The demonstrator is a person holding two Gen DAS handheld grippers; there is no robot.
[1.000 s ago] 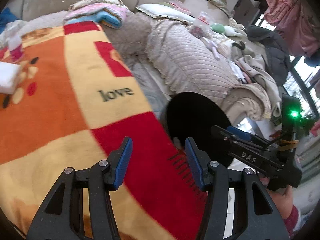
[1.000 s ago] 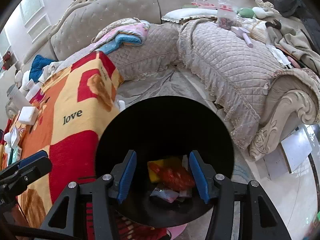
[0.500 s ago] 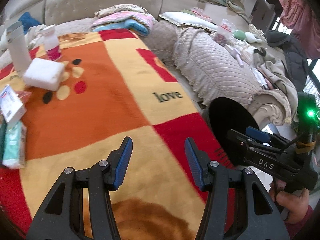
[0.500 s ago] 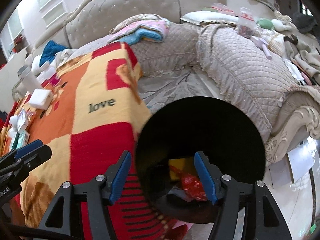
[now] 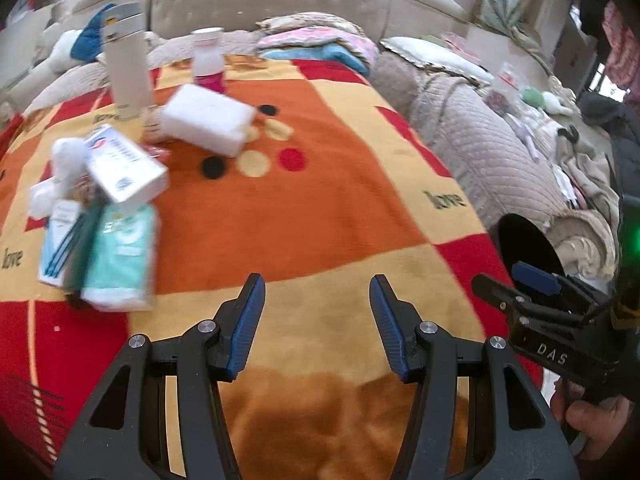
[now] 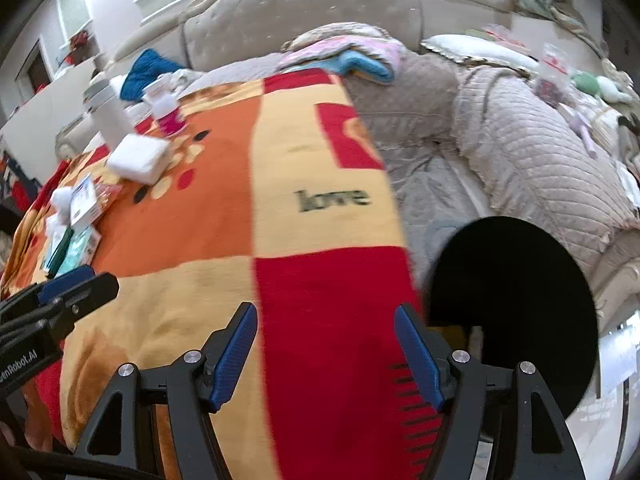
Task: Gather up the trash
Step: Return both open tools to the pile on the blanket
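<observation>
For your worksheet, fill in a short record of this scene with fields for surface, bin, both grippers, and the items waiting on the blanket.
surface: patchwork blanket in orange, yellow and red, printed "love"
bin: black bin off the blanket's right edge, beside the sofa
left gripper: open, empty, over the blanket
right gripper: open, empty, near the bin
items: white box, teal tissue pack, white sponge block, tall white bottle, pink-based bottle

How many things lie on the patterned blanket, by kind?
Bottles: 2 (tall white bottle, pink-based bottle)
White block: 1
Printed white box: 1
Soft packs: 2 (mint pack, blue-and-white packet)
Crumpled white wad: 1
Total: 7 that I can make out; the pile is blurred.
</observation>
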